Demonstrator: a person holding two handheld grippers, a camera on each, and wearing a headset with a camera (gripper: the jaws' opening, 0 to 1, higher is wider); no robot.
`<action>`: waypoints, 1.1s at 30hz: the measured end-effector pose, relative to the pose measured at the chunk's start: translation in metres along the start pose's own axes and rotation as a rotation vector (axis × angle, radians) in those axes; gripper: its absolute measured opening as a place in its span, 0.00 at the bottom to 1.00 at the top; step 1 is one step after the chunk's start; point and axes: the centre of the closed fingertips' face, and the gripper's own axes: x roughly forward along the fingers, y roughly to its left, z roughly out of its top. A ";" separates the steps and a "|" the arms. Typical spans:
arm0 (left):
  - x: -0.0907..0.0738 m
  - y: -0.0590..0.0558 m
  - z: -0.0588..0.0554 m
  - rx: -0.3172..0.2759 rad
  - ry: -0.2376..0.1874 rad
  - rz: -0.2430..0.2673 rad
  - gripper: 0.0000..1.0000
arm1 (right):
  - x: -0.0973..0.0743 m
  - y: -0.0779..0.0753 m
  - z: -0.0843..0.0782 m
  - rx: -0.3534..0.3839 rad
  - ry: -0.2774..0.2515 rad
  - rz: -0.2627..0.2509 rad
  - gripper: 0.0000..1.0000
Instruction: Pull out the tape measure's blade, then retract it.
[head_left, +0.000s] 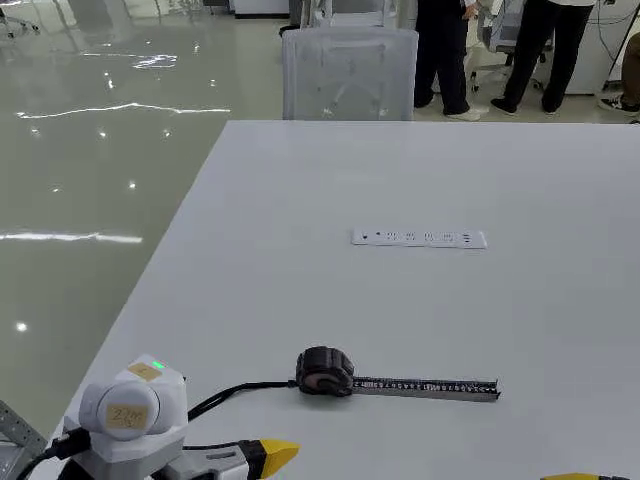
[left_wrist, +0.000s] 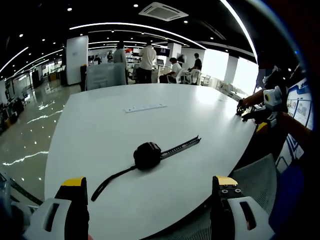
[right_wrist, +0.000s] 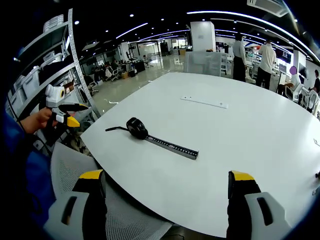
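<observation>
A black tape measure lies on the white table near its front edge, its blade drawn out to the right and a black wrist strap trailing left. The case and blade lie ahead of my left gripper, which is open and held back off the table's edge. My right gripper is also open, off the table, facing the case and blade. The left gripper shows at the bottom left of the head view.
A white power strip lies mid-table beyond the tape. A mesh-backed chair stands at the far edge, with people standing behind it. Glossy floor lies to the left. A grey mesh chair sits below the near edge.
</observation>
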 end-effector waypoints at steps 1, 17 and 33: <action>-0.001 0.001 0.001 -0.002 0.000 0.002 1.00 | -0.001 0.000 0.000 0.002 0.002 0.002 0.99; -0.007 -0.003 0.008 0.008 0.005 0.024 1.00 | -0.018 0.000 0.005 0.000 -0.025 -0.012 0.99; -0.006 -0.017 -0.005 -0.028 0.037 0.032 0.99 | -0.013 0.006 -0.008 -0.012 -0.001 0.004 0.99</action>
